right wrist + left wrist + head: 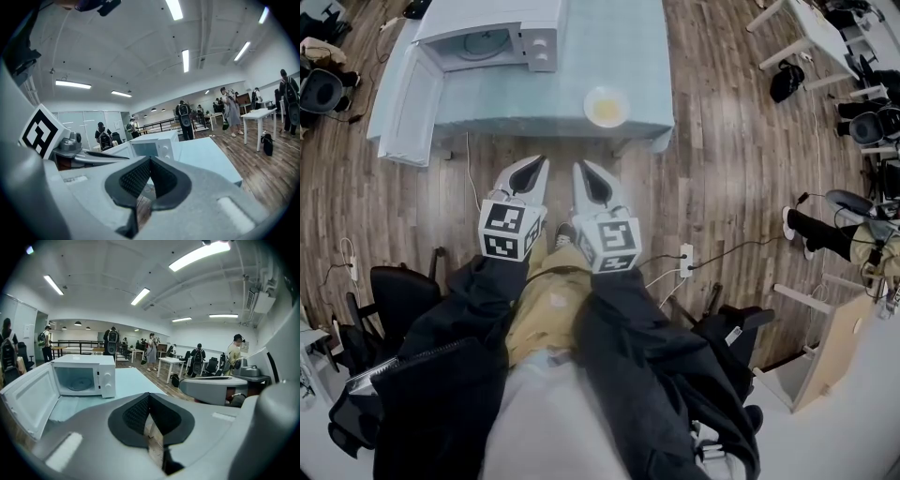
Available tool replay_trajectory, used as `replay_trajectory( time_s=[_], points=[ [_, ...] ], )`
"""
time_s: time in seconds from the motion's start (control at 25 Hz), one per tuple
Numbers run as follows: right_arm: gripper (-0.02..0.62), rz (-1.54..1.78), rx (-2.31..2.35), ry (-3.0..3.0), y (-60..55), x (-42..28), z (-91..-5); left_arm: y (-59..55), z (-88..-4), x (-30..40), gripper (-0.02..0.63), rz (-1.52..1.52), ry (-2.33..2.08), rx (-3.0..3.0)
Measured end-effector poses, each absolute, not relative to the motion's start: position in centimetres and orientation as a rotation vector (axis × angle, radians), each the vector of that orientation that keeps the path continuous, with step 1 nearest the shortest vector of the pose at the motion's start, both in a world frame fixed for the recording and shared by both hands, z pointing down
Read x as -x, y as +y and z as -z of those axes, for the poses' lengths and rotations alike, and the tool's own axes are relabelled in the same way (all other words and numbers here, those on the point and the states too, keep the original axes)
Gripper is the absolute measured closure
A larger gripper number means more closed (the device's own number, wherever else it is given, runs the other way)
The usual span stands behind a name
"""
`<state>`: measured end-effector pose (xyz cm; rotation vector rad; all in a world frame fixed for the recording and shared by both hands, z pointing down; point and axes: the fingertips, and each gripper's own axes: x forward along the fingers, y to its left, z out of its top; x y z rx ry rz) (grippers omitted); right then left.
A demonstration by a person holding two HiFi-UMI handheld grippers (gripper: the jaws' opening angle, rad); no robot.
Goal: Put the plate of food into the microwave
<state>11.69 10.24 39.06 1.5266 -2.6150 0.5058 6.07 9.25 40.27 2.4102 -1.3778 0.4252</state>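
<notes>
A white plate of yellowish food (pixel 607 106) sits near the front edge of the light blue table (pixel 647 56). To its left stands a white microwave (pixel 487 42) with its door (pixel 411 103) swung wide open and its turntable bare. My left gripper (pixel 540 162) and right gripper (pixel 580 167) hang side by side over the floor, short of the table's front edge, both shut and holding nothing. In the left gripper view the shut jaws (pixel 149 395) point toward the open microwave (pixel 84 376). The right gripper view shows its shut jaws (pixel 150 159) and the microwave (pixel 152 147) beyond; the plate is hidden in both.
A power strip (pixel 685 260) and cables lie on the wooden floor to the right. Black office chairs (pixel 394 300) stand at the left and lower right. White desks (pixel 811 33) and bags (pixel 786 82) are at the far right. Several people stand in the background (pixel 152 350).
</notes>
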Motion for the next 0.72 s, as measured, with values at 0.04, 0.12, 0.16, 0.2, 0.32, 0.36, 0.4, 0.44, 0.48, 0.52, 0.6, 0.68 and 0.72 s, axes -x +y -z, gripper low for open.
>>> replay_trajectory(
  time_s=[0.04,0.12,0.16,0.2,0.32,0.36,0.4,0.44,0.48,0.52,0.6,0.68,0.72],
  points=[
    [0.597,-0.508,-1.53,-2.609,10.0,-11.8,-39.2,8.9,-40.4,-6.3,0.611,-0.424,-1.367,-2.414],
    [0.597,-0.504,-1.538,-2.602,9.3,-12.0,-39.2,7.9,-40.4,-6.9,0.611,-0.416,-1.348,-2.431],
    [0.597,-0.498,-1.542,-2.597,8.9,-12.2,-39.2,7.4,-40.3,-7.2,0.611,-0.412,-1.338,-2.441],
    [0.597,-0.49,-1.548,-2.591,8.4,-12.3,-39.2,6.8,-40.2,-7.5,0.611,-0.407,-1.328,-2.451],
    [0.597,-0.469,-1.579,-2.57,6.6,-12.9,-39.0,4.7,-39.9,-8.2,0.611,-0.394,-1.296,-2.483],
    [0.597,-0.462,-1.593,-2.563,5.9,-13.1,-38.8,3.9,-39.7,-8.3,0.611,-0.391,-1.286,-2.492],
    [0.597,-0.456,-1.607,-2.557,5.1,-13.2,-38.7,3.1,-39.6,-8.3,0.611,-0.389,-1.278,-2.5],
    [0.597,-0.449,-1.621,-2.551,4.3,-13.2,-38.5,2.3,-39.4,-8.3,0.611,-0.389,-1.272,-2.507],
    [0.597,-0.443,-1.632,-2.545,3.5,-13.3,-38.4,1.6,-39.3,-8.2,0.611,-0.388,-1.269,-2.511],
    [0.597,-0.436,-1.642,-2.54,2.8,-13.2,-38.3,0.9,-39.2,-8.0,0.611,-0.388,-1.266,-2.515],
    [0.597,-0.426,-1.657,-2.535,1.2,-12.9,-37.9,-0.6,-39.0,-7.6,0.611,-0.391,-1.26,-2.524],
    [0.597,-0.424,-1.668,-2.533,-0.6,-12.3,-37.7,-2.3,-38.9,-6.8,0.611,-0.395,-1.253,-2.526],
    [0.597,-0.428,-1.669,-2.532,-1.4,-11.9,-37.7,-3.0,-39.0,-6.5,0.611,-0.398,-1.251,-2.524]
  ],
)
